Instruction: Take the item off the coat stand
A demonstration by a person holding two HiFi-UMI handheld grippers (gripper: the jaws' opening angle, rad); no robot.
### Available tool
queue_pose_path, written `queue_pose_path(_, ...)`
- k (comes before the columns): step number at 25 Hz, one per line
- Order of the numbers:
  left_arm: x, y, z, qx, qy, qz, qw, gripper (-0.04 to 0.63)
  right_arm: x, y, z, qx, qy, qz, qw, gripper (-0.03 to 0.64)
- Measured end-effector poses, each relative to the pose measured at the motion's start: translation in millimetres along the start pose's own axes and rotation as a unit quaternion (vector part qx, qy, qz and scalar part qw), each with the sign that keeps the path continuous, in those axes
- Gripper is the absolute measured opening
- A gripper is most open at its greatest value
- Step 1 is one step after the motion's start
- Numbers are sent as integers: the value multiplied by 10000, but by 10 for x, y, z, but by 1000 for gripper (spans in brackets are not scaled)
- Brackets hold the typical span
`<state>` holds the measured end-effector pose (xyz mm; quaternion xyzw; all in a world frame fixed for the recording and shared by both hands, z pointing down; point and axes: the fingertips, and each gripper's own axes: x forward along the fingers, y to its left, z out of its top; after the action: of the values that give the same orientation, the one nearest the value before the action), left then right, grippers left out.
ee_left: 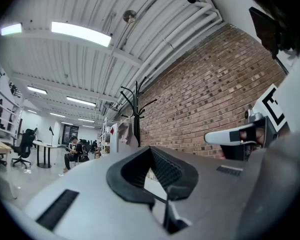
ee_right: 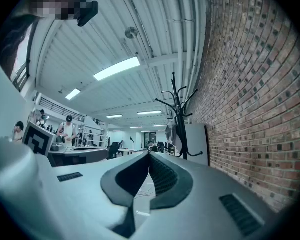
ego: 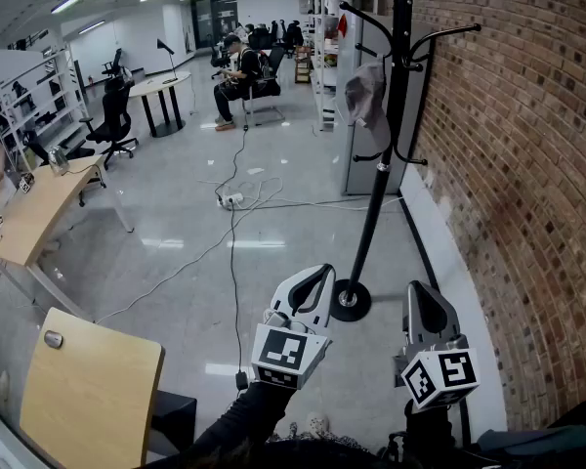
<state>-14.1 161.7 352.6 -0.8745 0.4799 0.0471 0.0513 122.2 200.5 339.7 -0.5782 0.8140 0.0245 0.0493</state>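
Observation:
A black coat stand (ego: 384, 169) rises from a round base (ego: 350, 301) beside the brick wall. A grey cap (ego: 364, 96) hangs on one of its upper hooks. Both grippers are held low and near me, well short of the stand and far below the cap. My left gripper (ego: 321, 275) is shut and empty, just left of the base. My right gripper (ego: 416, 291) is shut and empty too, just right of it. The left gripper view shows the stand (ee_left: 136, 118) and cap (ee_left: 124, 132) beyond its jaws (ee_left: 151, 149). The right gripper view shows the cap (ee_right: 172, 132) past its jaws (ee_right: 149, 155).
A brick wall (ego: 518, 164) runs along the right. A white cabinet (ego: 357, 159) stands behind the coat stand. Cables (ego: 232, 201) trail over the glossy floor. A wooden tabletop (ego: 88, 389) is at lower left, a long desk (ego: 29, 218) further left. A seated person (ego: 236, 74) is far back.

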Motion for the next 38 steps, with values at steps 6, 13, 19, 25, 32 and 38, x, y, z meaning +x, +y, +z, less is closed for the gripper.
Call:
queue_pose_path(6, 317, 74, -45, 166, -12, -27, 9999, 9, 264, -193, -48, 7, 15, 51, 10000, 9)
queue_pose_path(13, 665, 138, -69, 149, -19, 10, 9999, 9, 512, -444, -67, -14, 33, 78, 10000, 9)
queue_pose_path(19, 919, 190, -90, 148, -27, 27, 9999, 9, 686, -626, -84, -41, 52, 101, 9999, 9)
queue_pose_path(25, 1095, 226, -229, 43, 46, 32, 10000, 8, 839, -759, -199, -12, 160, 81, 9998, 9)
queue_pose_path(32, 1243, 350, -356, -18, 101, -4, 9999, 9, 1041, -816, -299, -29, 238, 49, 9997, 9)
queue_pose_path(38, 1492, 556, -480, -150, 107, -68, 9998, 9, 1327, -869, -338, -79, 253, -21, 9996, 9)
